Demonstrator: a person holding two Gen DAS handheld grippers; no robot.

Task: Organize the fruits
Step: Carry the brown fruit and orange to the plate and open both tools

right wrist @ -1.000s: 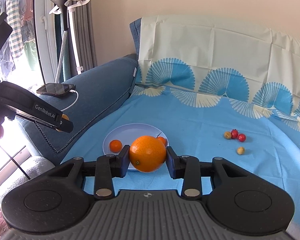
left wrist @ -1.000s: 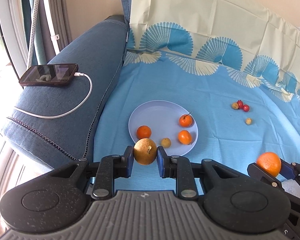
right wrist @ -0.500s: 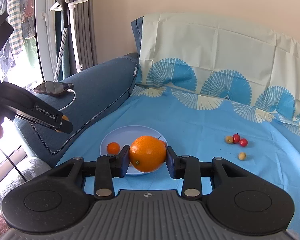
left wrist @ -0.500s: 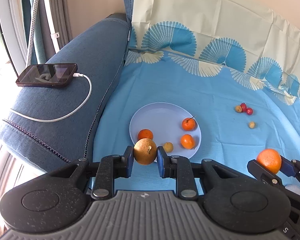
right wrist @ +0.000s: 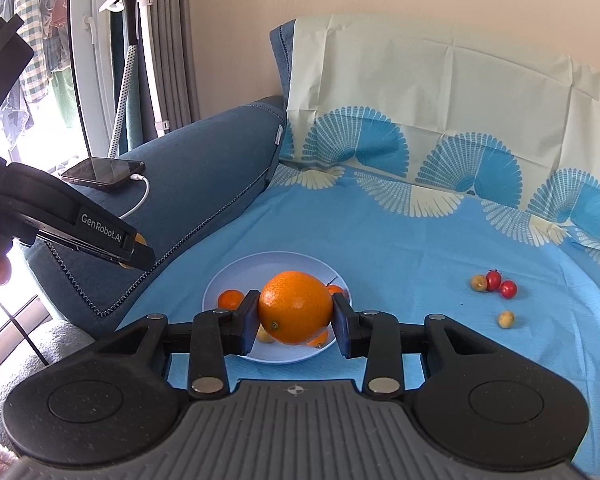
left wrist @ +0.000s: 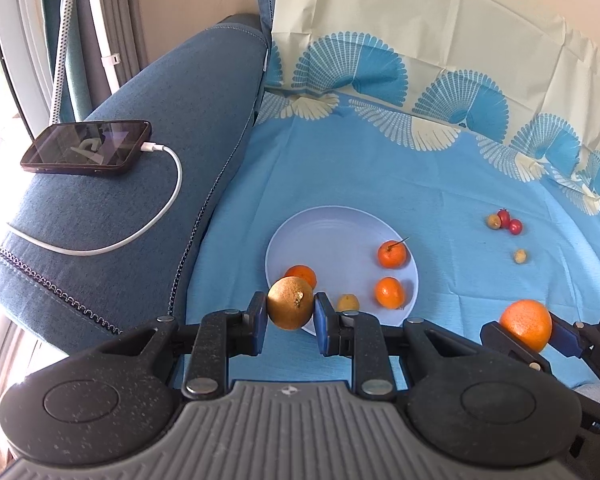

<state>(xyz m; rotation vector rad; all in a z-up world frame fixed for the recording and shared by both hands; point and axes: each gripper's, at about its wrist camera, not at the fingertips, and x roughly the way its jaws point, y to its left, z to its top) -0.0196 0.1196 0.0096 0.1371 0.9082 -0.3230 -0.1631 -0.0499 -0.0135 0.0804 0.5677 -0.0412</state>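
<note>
The left gripper pinched a round golden-brown fruit between its blue pads, just above the near left rim of the round pale blue plate. The right gripper pinched a big round orange tight between its pads, above the near part of the same plate.

The plate lay on a bright blue cloth with white fan shapes. On it sat three small orange tangerines and one small yellow fruit.

Far to the right on the cloth, two small red fruits and a small yellow-brown one sat close together. Another yellow-brown one lay a little nearer, apart from them.

To the left, a dark phone with a white cable lay on the blue sofa arm.
</note>
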